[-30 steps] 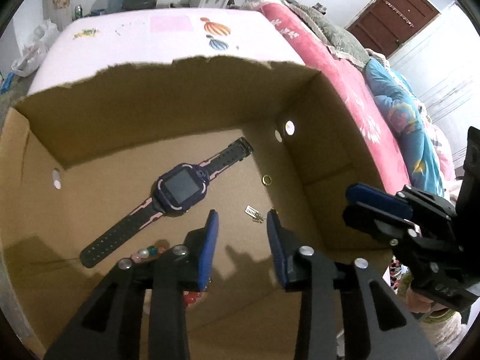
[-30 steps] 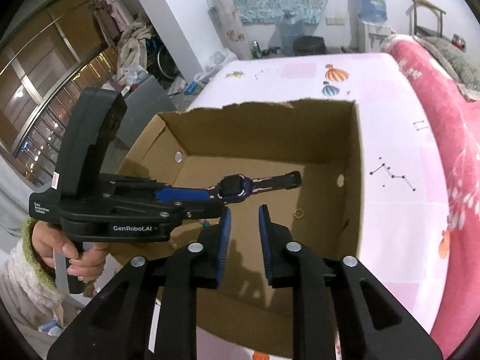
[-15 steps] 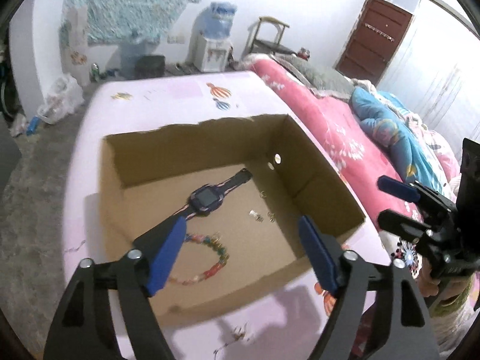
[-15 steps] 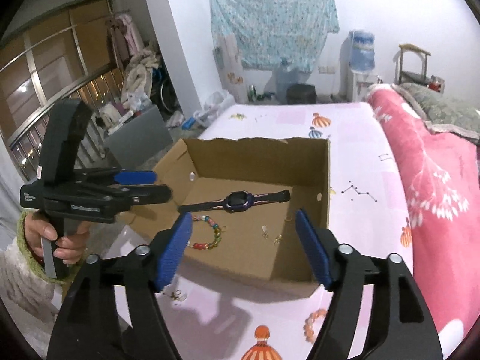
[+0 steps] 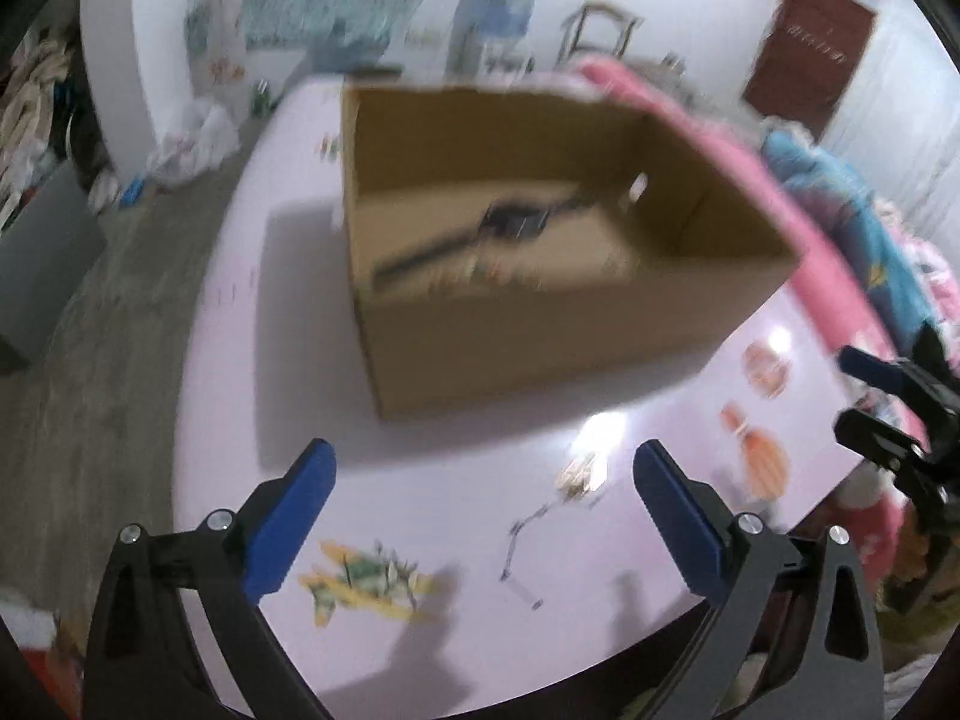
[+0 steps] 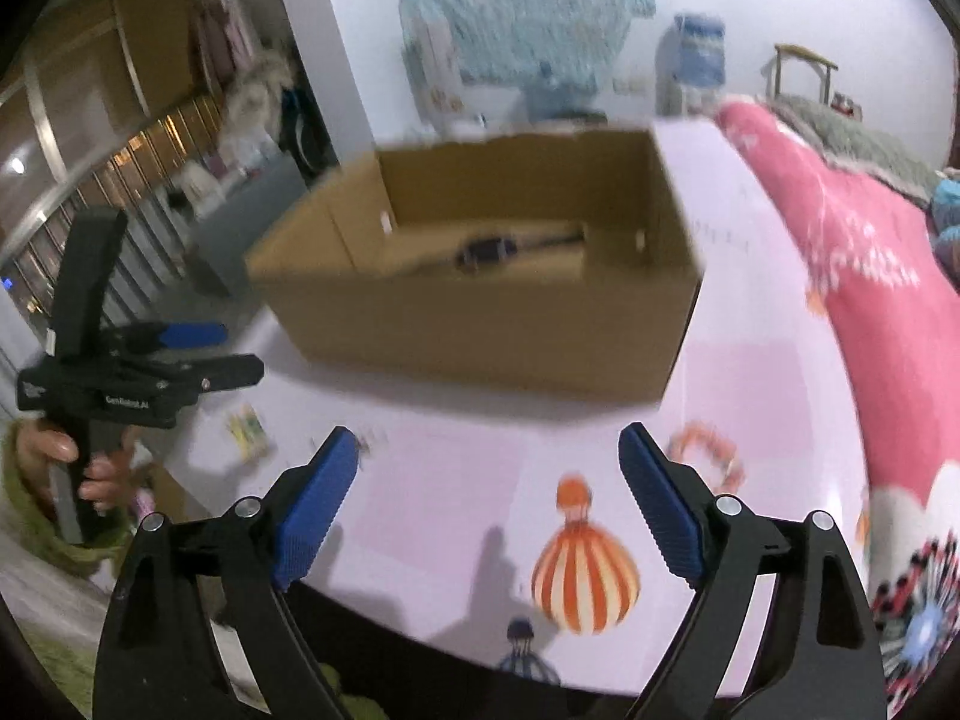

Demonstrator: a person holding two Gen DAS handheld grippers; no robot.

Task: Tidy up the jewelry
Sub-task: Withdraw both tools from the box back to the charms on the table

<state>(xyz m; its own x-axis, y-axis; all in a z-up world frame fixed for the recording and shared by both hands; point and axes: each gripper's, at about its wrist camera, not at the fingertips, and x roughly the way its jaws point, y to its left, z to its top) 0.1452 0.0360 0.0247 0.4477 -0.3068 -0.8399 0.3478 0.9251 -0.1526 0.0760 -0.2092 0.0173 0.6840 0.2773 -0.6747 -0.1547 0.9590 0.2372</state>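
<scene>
Both the left gripper [image 5: 485, 501] and the right gripper [image 6: 489, 489] are hanging over the pink sheet [image 6: 432, 498] with jaws spread wide, gripping nothing. The watch [image 5: 480, 231] is lying flat inside the cardboard box [image 5: 540, 324], its strap running diagonally from near-left to far-right, beads [image 5: 486, 270] lying blurred beside it.

**Two hand-held grippers, both spread wide**

The left gripper [image 5: 483, 474] has its blue-padded jaws far apart, holding nothing. The right gripper [image 6: 487, 462] is spread just as wide and also holds nothing. A bare hand [image 6: 78, 468] in a green sleeve grips the left gripper's handle, which is held level.
</scene>
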